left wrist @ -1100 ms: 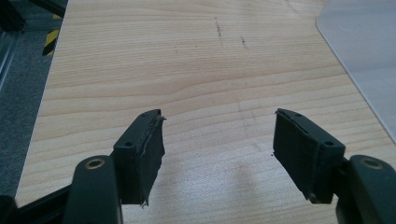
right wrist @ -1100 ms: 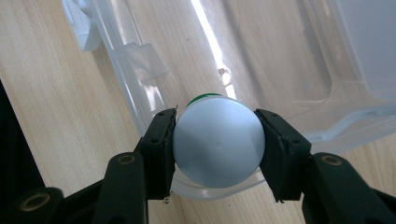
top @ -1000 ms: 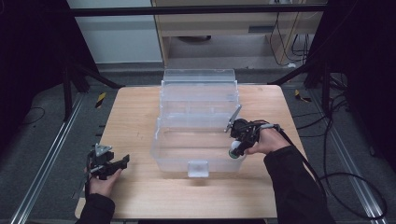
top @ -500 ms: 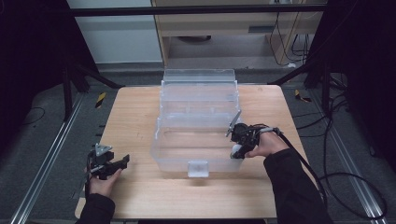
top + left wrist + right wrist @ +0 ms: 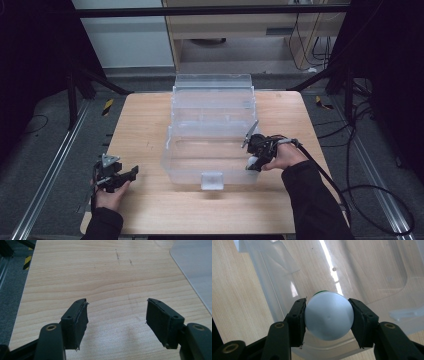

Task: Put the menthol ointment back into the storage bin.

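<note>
A clear plastic box [image 5: 212,130] with stepped tiers stands open at the middle of the wooden table [image 5: 150,115]. The right claw [image 5: 252,161] sits at the right-hand end of the box's nearest tier, just over its rim, gripping a round white object with a green edge behind it [image 5: 328,315]; both pads press against its sides, and whether it is a bottle or a jar cannot be told. In the right gripper view [image 5: 328,320] this object hangs above the transparent floor of the box [image 5: 367,272], with the box wall to the left of it. In the high view it shows as a small white patch [image 5: 251,161] beside the box's right wall. The left claw [image 5: 131,172] lies well apart from the box, off its near left corner, its jaws spread wide with nothing between them; the left gripper view [image 5: 116,322] shows bare table [image 5: 105,280] between the pads and a corner of the box [image 5: 197,267] at the upper right.
</note>
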A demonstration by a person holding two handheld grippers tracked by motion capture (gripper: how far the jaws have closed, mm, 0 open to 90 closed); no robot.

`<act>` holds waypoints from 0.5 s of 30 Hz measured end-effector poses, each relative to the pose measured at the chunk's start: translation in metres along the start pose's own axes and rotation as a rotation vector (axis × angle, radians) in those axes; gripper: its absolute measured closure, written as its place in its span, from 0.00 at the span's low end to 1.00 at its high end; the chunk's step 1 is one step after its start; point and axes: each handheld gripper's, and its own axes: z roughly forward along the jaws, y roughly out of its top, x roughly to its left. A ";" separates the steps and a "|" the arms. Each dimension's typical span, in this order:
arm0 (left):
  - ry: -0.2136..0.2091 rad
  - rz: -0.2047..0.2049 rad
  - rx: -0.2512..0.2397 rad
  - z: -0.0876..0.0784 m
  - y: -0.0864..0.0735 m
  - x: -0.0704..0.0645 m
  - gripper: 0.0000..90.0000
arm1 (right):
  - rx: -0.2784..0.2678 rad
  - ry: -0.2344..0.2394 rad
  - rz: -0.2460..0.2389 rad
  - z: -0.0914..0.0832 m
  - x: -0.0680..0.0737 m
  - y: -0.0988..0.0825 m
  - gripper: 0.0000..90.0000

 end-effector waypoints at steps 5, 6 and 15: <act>0.000 0.001 0.000 0.000 0.000 0.000 0.37 | 0.003 0.000 0.001 0.003 -0.001 0.000 0.55; 0.000 0.001 0.000 0.000 0.000 0.000 0.37 | 0.003 -0.001 -0.001 0.003 0.000 0.000 0.55; -0.001 0.002 0.001 0.000 0.000 0.000 0.37 | 0.002 -0.005 0.006 0.002 0.001 -0.001 0.56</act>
